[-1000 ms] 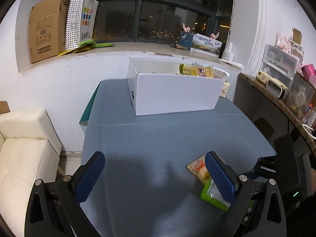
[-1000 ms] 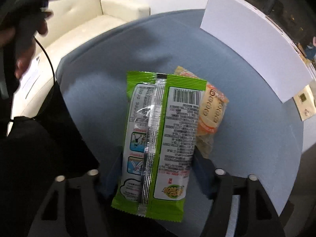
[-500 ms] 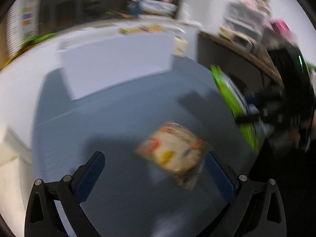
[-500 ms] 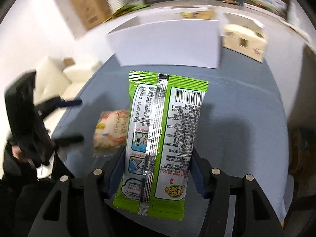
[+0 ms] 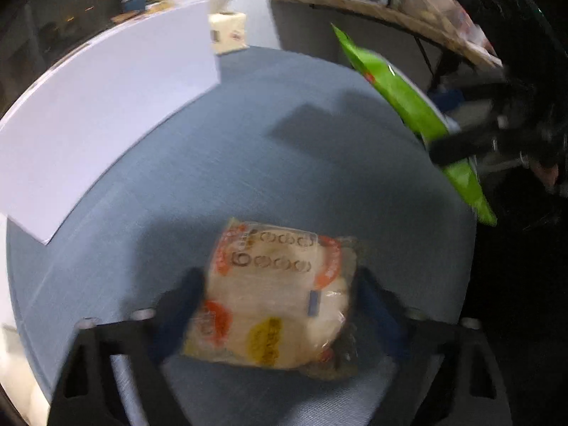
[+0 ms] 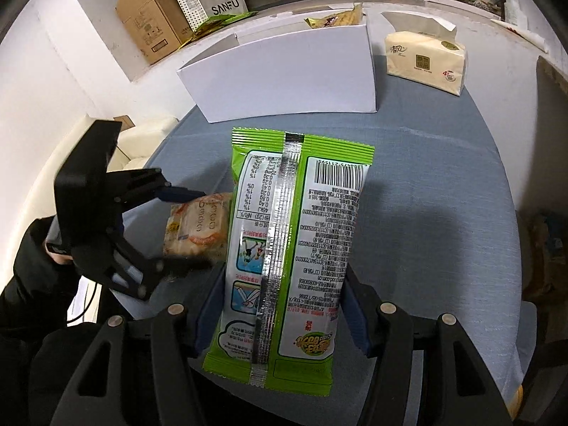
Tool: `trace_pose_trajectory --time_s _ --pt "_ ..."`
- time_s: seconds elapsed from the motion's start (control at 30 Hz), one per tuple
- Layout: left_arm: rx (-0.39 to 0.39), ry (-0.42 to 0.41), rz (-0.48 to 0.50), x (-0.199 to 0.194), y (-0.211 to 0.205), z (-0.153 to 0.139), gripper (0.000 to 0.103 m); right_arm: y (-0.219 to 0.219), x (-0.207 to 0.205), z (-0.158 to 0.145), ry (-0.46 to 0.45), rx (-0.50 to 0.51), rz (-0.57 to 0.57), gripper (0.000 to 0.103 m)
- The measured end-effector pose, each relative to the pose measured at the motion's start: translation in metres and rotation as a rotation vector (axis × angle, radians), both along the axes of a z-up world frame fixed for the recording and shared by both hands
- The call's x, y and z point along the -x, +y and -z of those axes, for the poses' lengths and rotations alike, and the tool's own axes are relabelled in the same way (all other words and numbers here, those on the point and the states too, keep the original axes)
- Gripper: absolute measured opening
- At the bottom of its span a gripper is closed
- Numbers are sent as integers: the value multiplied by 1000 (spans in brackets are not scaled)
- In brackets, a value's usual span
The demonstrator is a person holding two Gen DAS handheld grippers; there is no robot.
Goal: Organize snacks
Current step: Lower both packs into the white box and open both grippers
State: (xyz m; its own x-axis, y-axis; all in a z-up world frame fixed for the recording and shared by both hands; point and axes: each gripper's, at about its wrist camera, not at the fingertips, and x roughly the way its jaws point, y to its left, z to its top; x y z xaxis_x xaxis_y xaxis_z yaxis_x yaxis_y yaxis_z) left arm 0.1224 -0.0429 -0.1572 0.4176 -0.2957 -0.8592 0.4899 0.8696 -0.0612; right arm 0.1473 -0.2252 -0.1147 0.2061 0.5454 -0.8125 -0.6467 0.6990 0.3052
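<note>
Jaws: right gripper point(image 6: 280, 305) clamps green snack packet point(image 6: 294, 241), barcode side showing; left gripper point(image 5: 277, 305) straddles orange-printed packet point(image 5: 277, 294), grip unclear.

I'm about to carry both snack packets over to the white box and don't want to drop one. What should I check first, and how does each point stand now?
1. Right gripper shut on the green packet: ok, held clear of the table.
2. Left gripper closed on the orange packet: cannot tell; the fingers flank it, the picture is blurred.
3. Orange packet lifted: not ok, it looks to lie on the table.
4. White box open on top: ok, a snack shows inside.
5. Path to the box: ok; the tissue pack stands off to the side.
</note>
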Motion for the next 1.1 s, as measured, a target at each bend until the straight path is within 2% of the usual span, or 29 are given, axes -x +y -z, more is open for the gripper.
trace_pose_trajectory --time_s 0.03,0.2,0.33,0.43,0.57,0.63,0.77,0.87,0.93,0.97,1.03,1.07,1.1 --pt "32 7 -31 -1 6 -2 78 -1 0 0 0 -3 1 65" --pt "113 -109 -143 10 28 -26 77 5 -8 -11 -30 -26 15 65" --pt "226 -289 -313 15 64 -80 77 14 -27 -36 -83 -84 34 65" --pt "300 -399 -404 7 91 -121 77 30 -57 -69 -132 -144 44 65" --pt "319 -501 -498 -28 126 -171 77 61 -111 -102 -128 -210 49 65" --pt "330 -493 -527 -58 142 -184 77 83 -143 -112 -114 -210 48 65" --pt "292 -454 -567 -119 166 -193 77 123 -206 -119 -70 -195 94 65" --pt "265 -414 -576 -169 167 -180 77 142 -237 -114 -32 -179 127 65" --pt "247 -399 -583 -188 164 -172 78 151 -250 -110 -13 -169 132 66" --pt "240 -390 -589 -194 166 -169 80 156 -256 -106 7 -164 129 70" --pt "197 -368 -607 -209 169 -163 99 162 -265 -99 25 -123 147 88" --pt "178 -354 -636 -214 172 -159 103 162 -267 -99 2 -116 169 103" --pt "185 -342 -650 -215 176 -155 103 160 -267 -101 -29 -127 179 103"
